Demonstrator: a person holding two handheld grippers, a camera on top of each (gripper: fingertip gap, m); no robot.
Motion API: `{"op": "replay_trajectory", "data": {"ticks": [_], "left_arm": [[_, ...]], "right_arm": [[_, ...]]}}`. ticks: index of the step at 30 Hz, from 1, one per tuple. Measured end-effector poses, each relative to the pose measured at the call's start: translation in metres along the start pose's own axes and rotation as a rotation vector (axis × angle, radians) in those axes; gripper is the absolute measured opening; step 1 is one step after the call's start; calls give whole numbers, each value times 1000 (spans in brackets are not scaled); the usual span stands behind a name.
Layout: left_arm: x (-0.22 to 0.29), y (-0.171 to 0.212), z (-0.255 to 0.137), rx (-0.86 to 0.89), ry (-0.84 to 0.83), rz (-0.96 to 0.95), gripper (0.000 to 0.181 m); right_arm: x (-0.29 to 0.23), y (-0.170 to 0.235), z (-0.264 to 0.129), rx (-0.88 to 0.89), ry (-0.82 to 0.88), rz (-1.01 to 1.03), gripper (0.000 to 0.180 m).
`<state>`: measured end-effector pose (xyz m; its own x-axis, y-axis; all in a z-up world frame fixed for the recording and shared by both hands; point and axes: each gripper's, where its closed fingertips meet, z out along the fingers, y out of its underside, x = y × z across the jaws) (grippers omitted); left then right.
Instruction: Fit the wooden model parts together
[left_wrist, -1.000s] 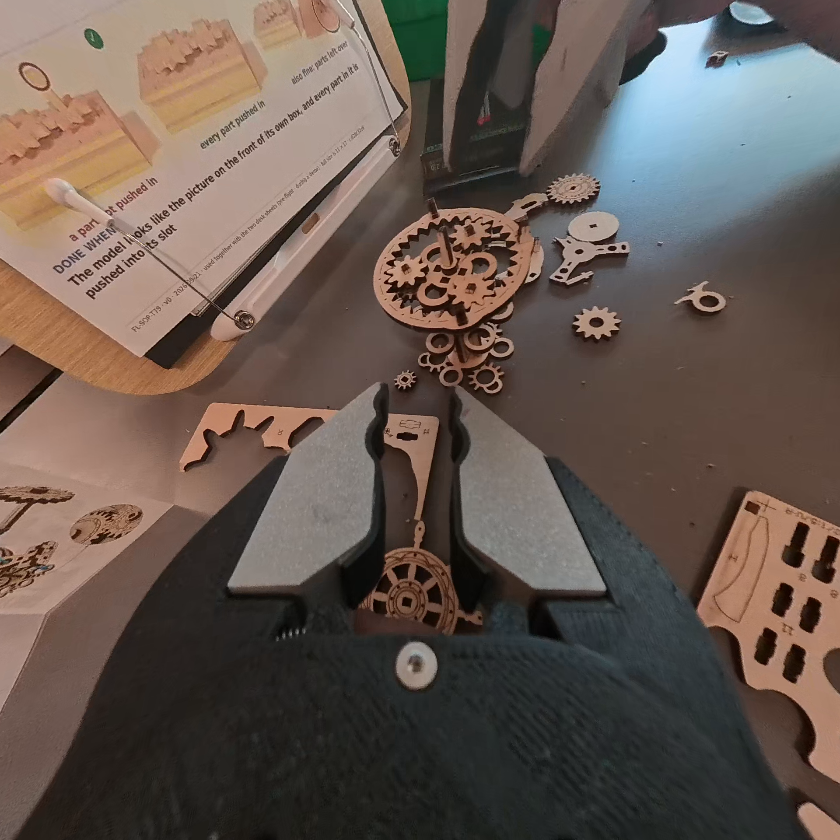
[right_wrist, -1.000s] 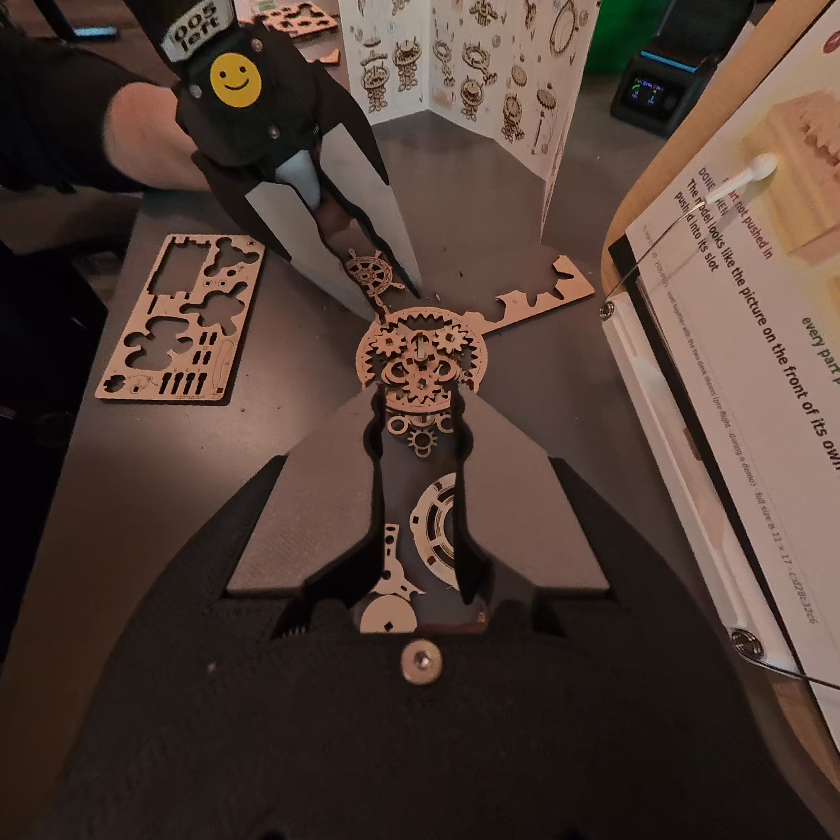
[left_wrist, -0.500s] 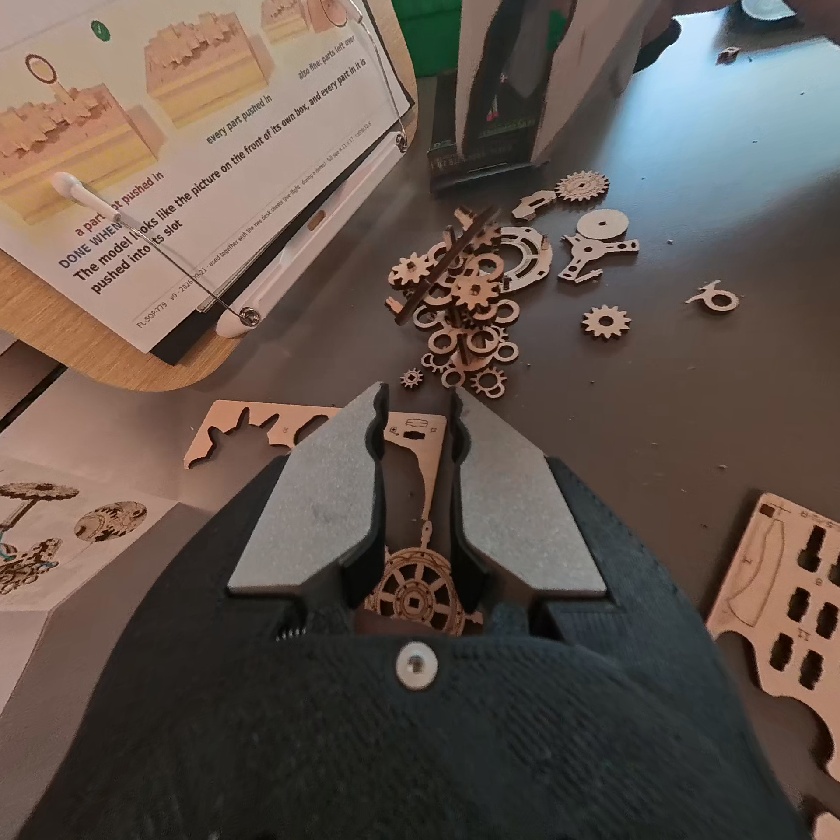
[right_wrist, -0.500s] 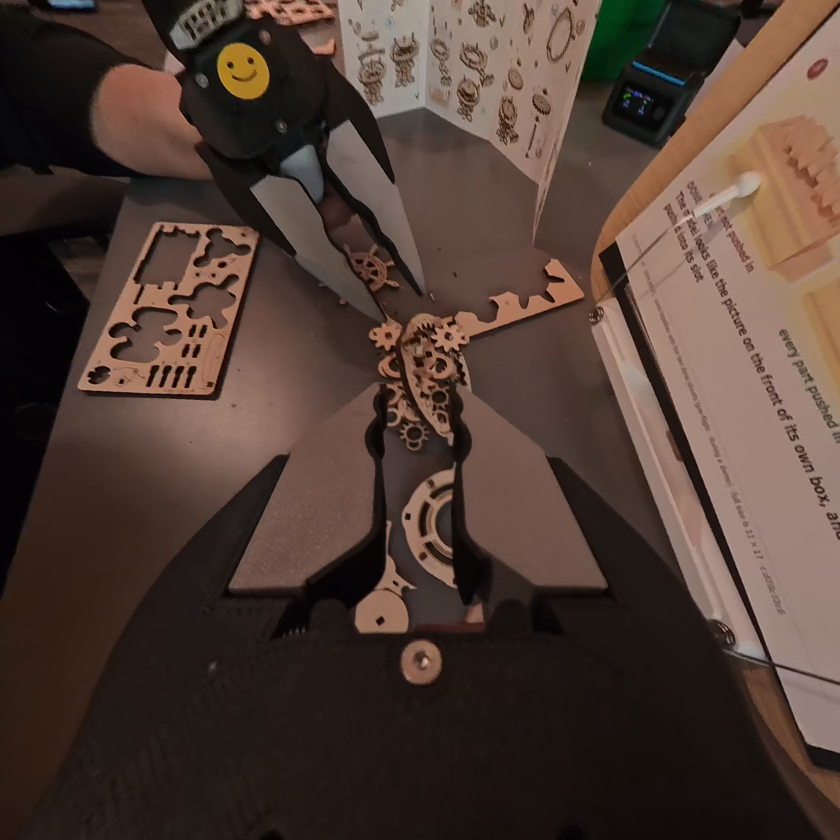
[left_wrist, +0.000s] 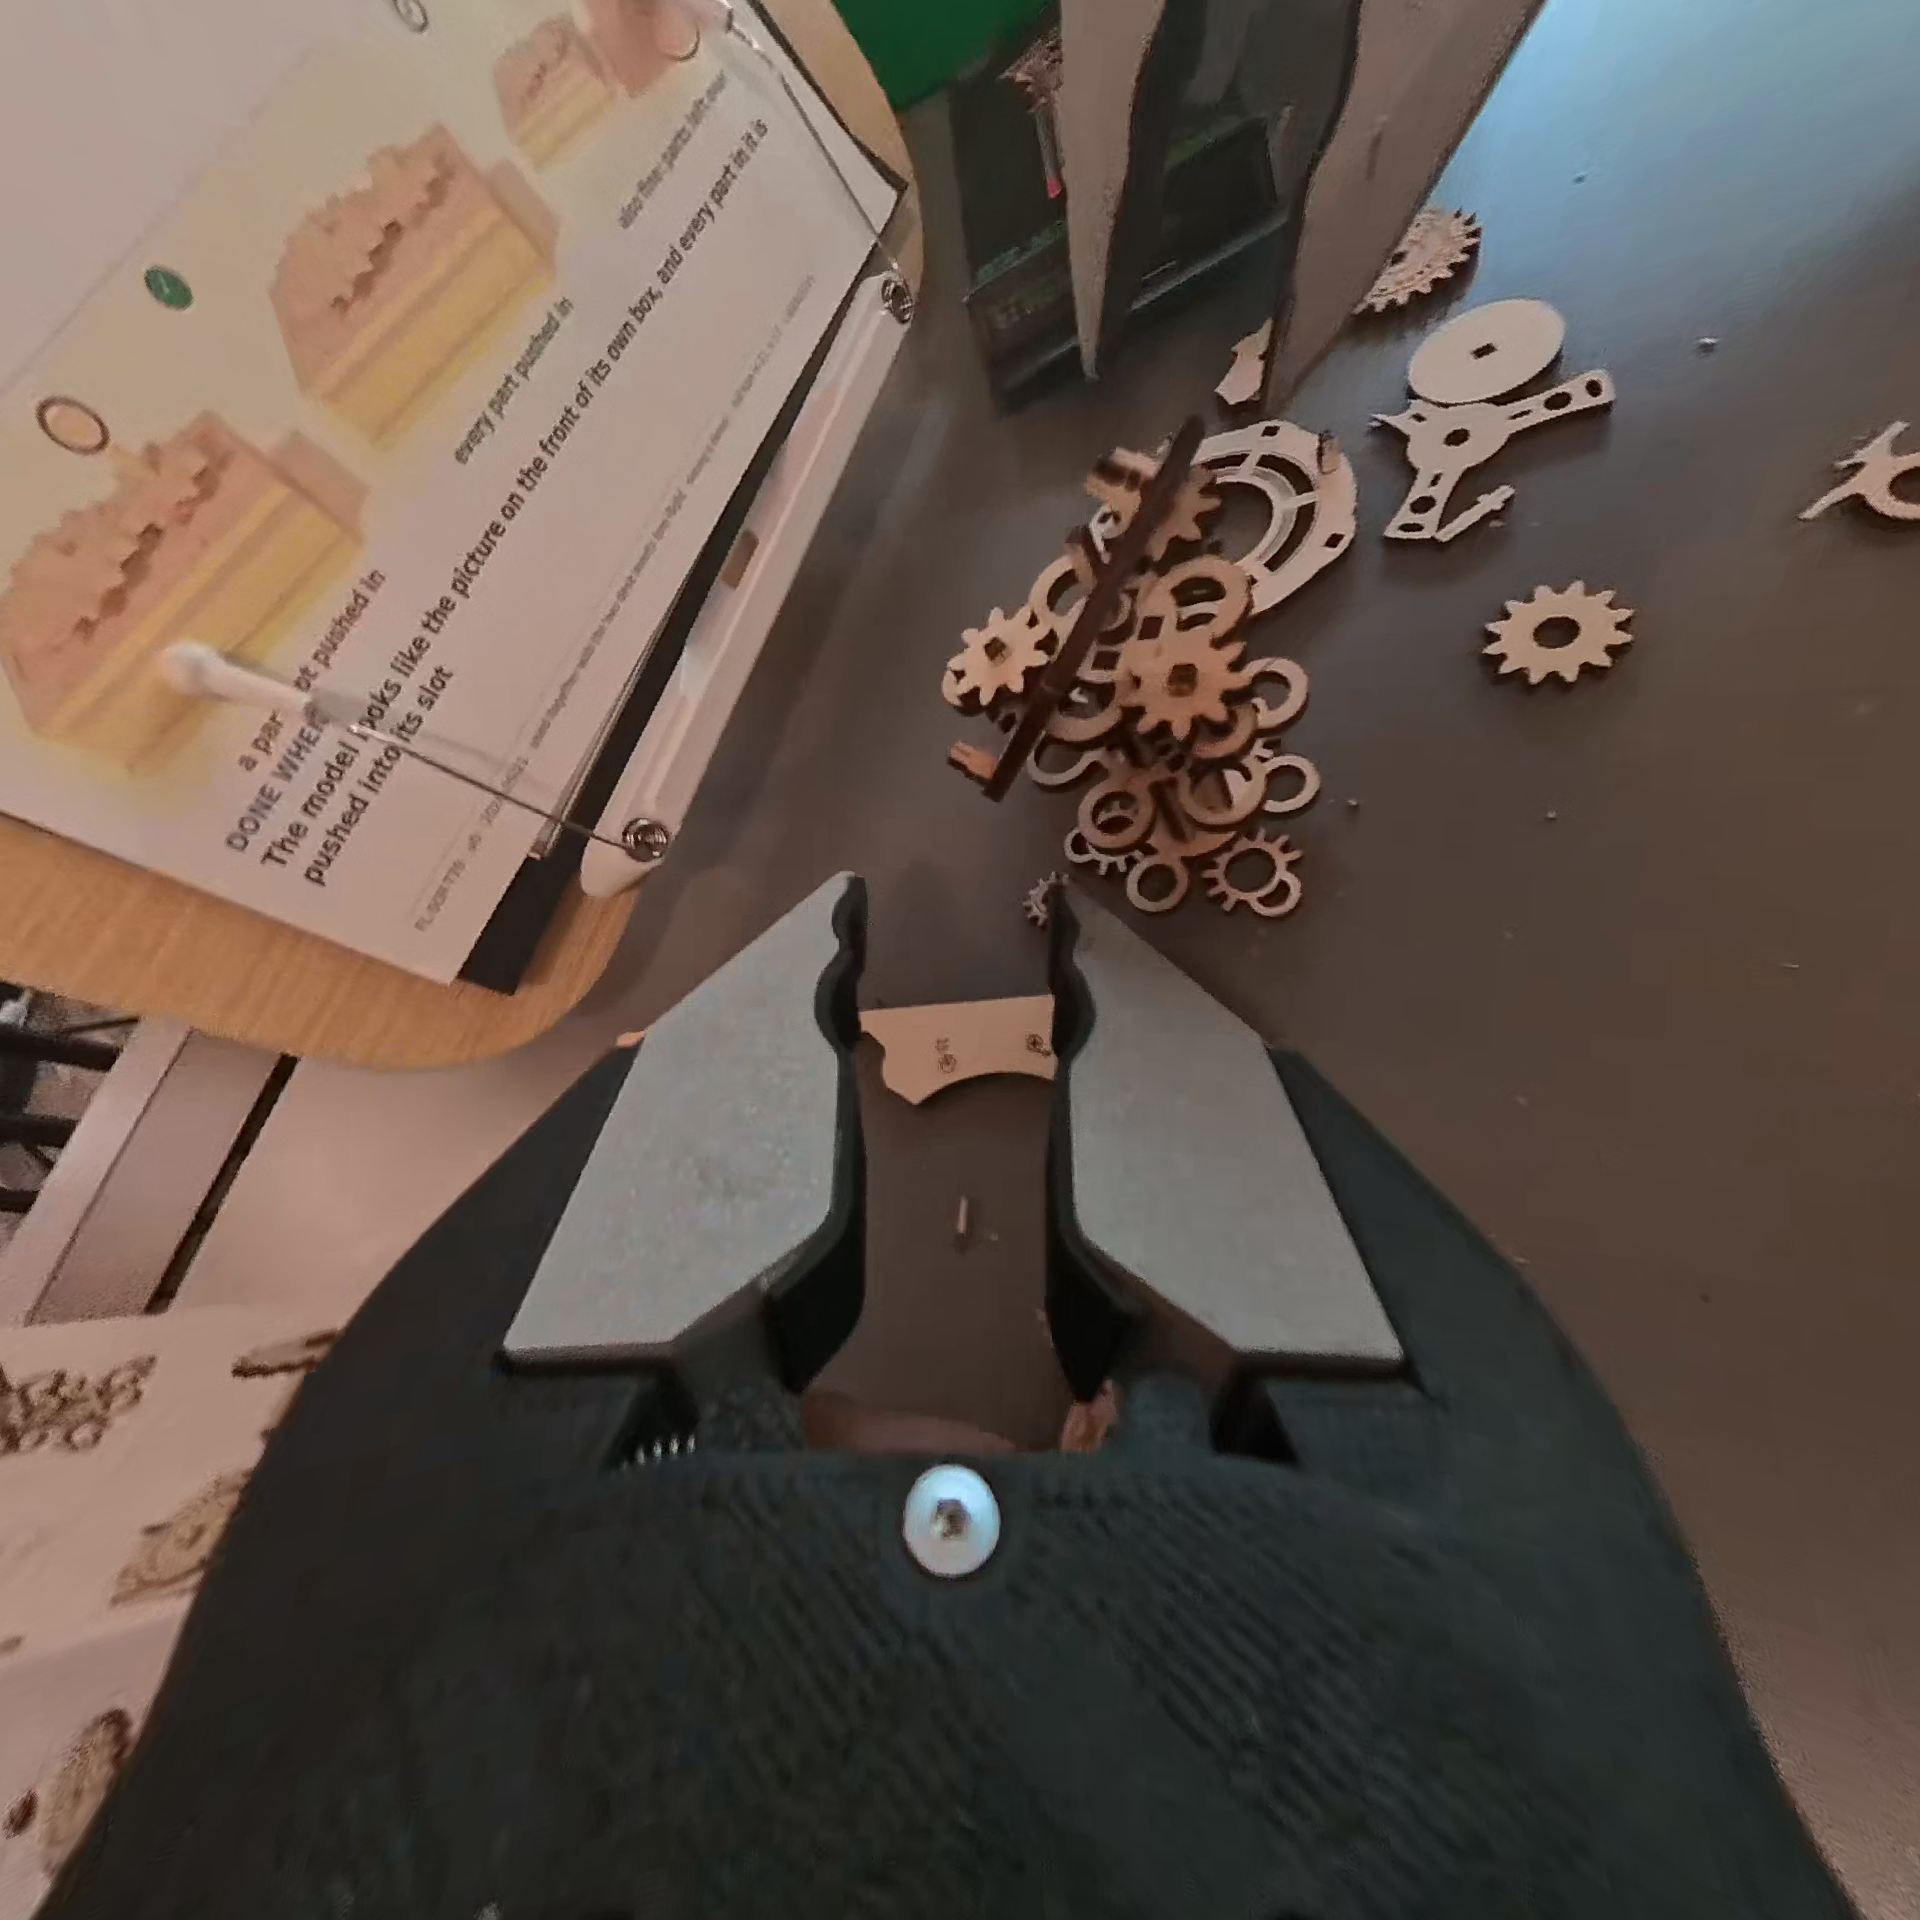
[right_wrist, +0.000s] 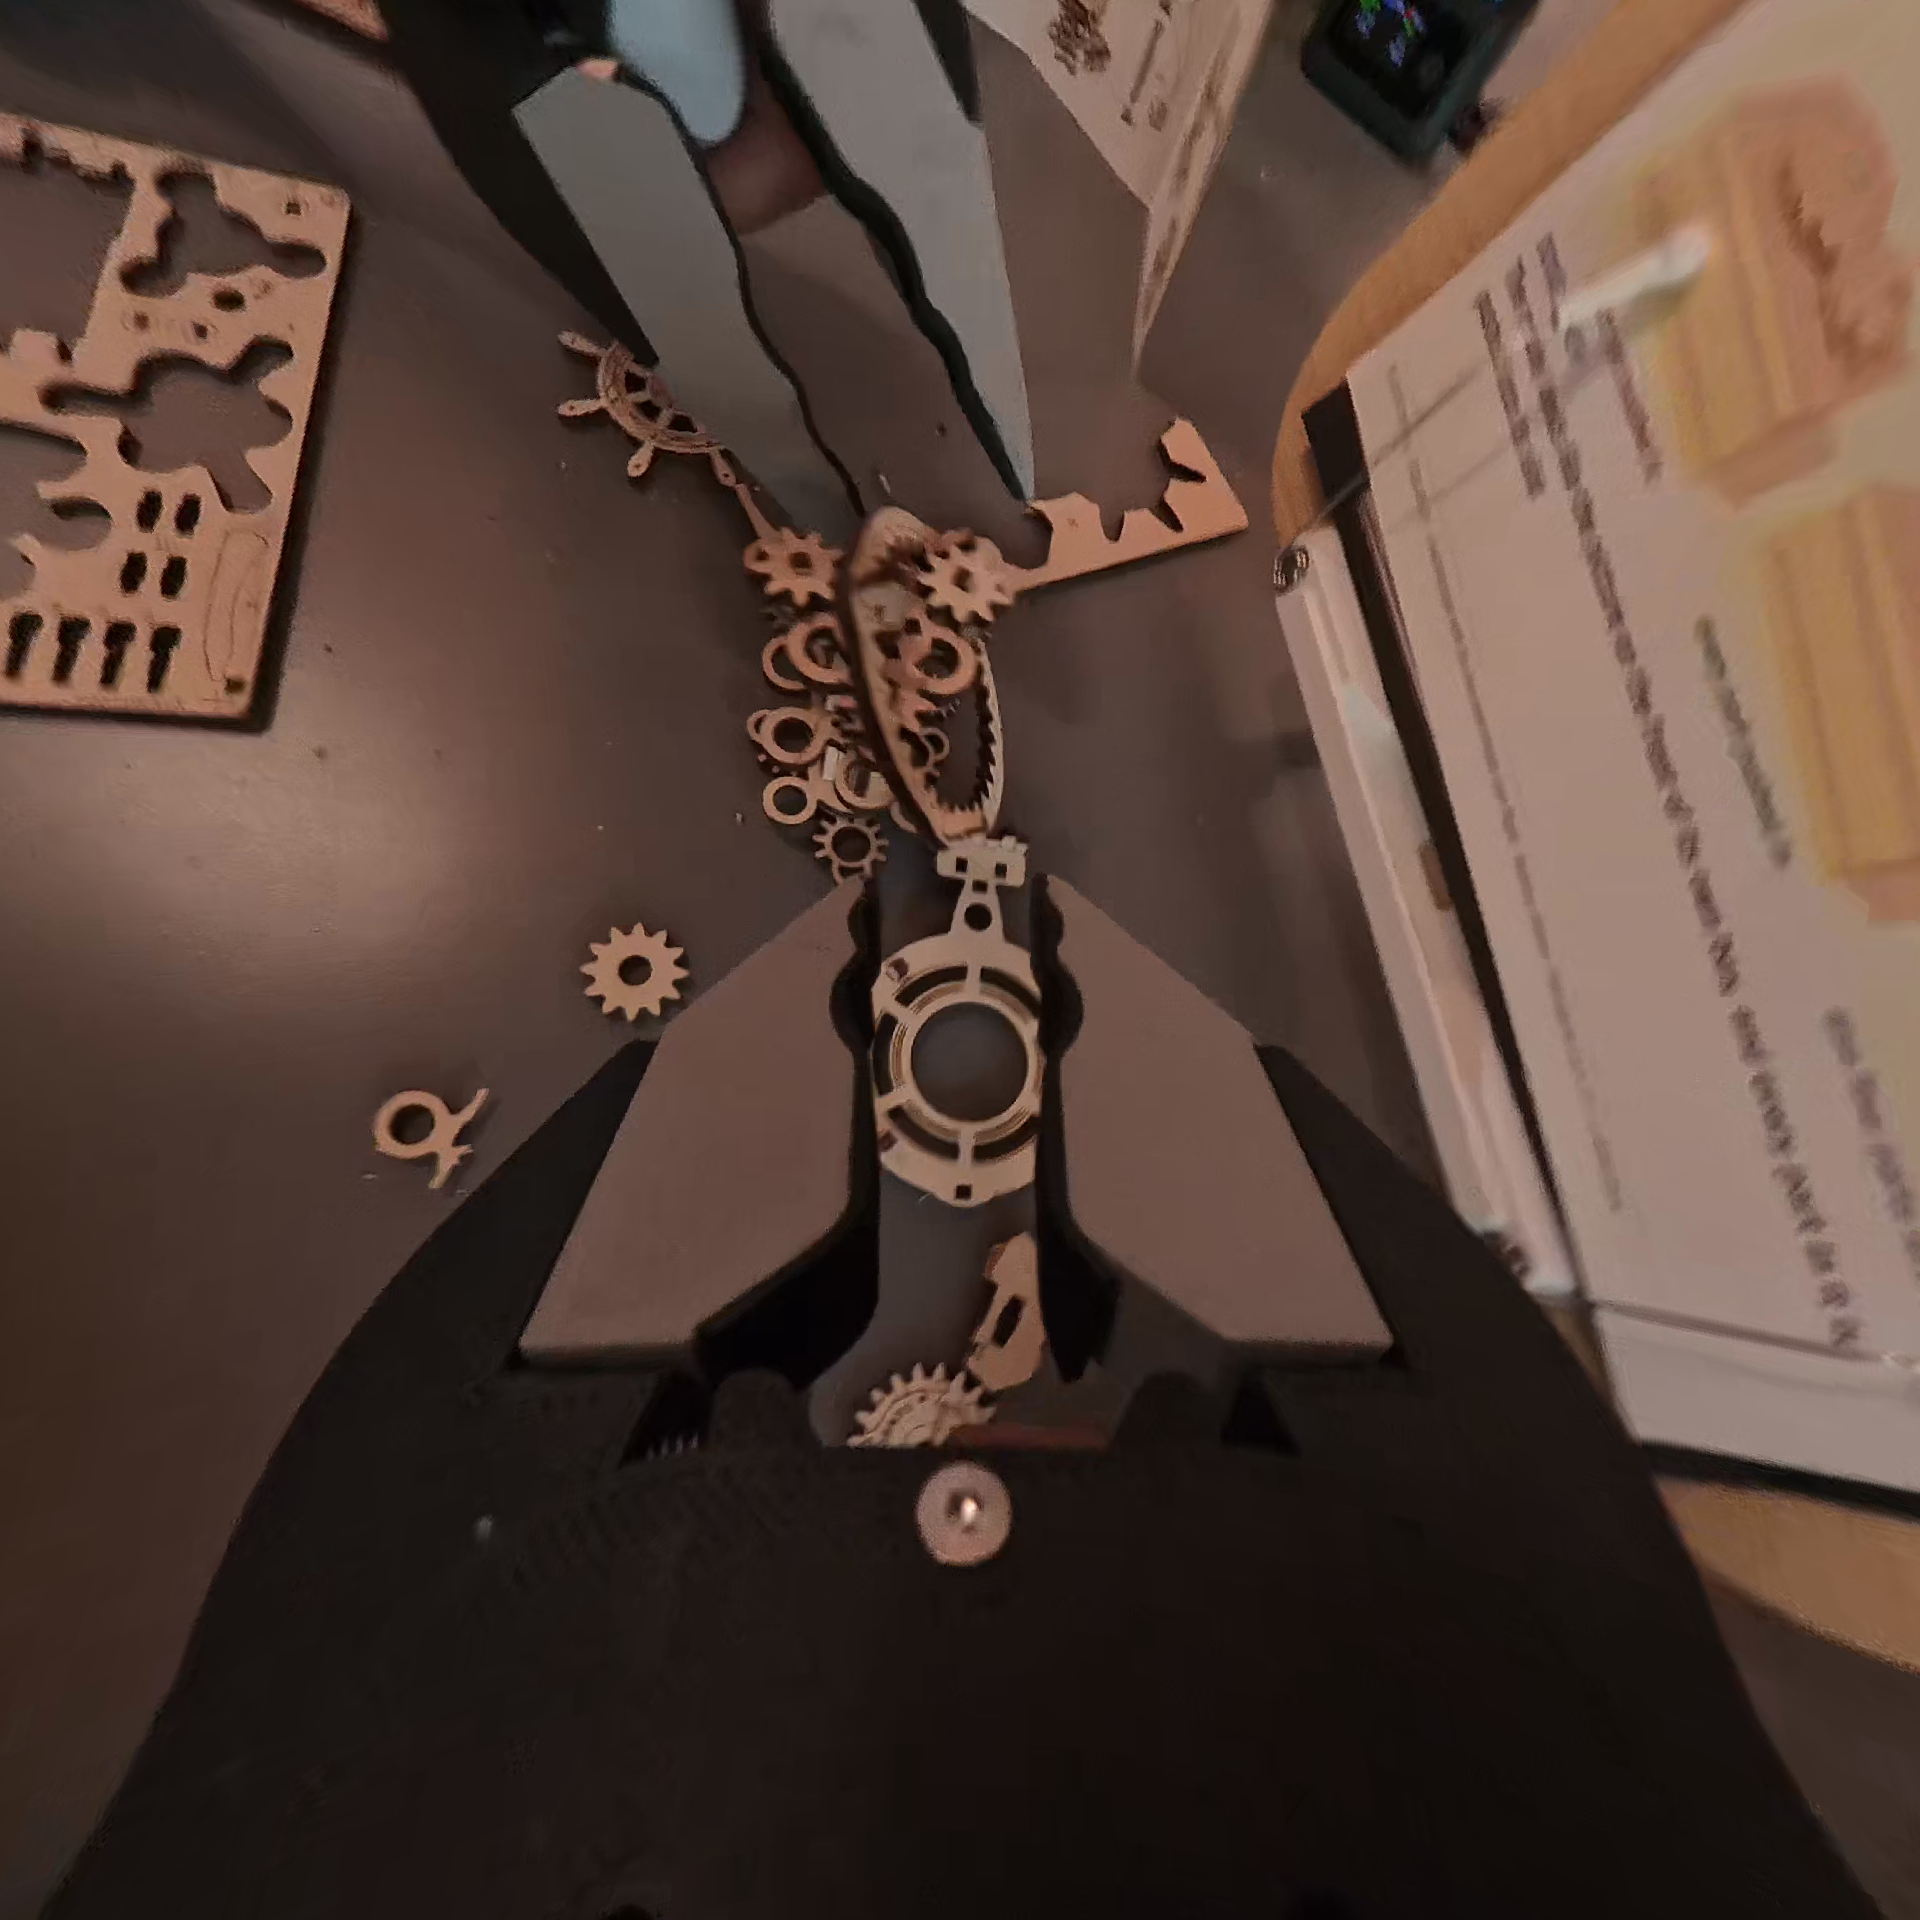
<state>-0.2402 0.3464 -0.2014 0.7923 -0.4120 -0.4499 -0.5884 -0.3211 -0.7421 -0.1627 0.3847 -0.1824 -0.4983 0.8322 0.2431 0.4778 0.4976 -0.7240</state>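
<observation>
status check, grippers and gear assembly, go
Left gripper open, empty. Right gripper open, empty. Gear assembly tipped on edge among loose rings, between both grippers. Ring frame lies between right fingers.

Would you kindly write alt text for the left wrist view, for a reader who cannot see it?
The open left gripper points across a dark table at a heap of wooden gears, where a toothed ring assembly stands on edge. Loose wooden parts lie right of the heap, an instruction sheet sits on a wooden stand left, and the right gripper is beyond.
</observation>
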Motion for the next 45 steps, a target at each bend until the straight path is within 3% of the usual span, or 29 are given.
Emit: {"op": "replay_trajectory", "data": {"ticks": [3,5,8,14,18,22,27,33,45], "left_arm": [[-2,-2,2,-3,33,-29,29],[0,-6,1,28,121,-156,19],[-1,-9,-3,52,272,-364,20],[0,-6,-2,66,383,-515,24],[5,-14,-4,102,394,-482,20],[12,-21,-5,125,416,-467,8],[11,-22,-7,143,388,-423,6],[5,-30,-14,209,299,-306,2],[-6,-50,-35,320,-287,445,1]], "right_arm": [[13,9,-4,35,-79,299,23],[15,9,-5,87,-181,491,21],[13,-1,-1,171,-307,649,24],[3,-3,14,154,-399,728,19],[2,-8,13,186,-458,750,5],[-1,-12,12,206,-496,762,1],[-1,-14,13,211,-498,757,0],[5,-27,2,281,-467,713,0],[14,-42,-5,344,-144,333,0]]}}
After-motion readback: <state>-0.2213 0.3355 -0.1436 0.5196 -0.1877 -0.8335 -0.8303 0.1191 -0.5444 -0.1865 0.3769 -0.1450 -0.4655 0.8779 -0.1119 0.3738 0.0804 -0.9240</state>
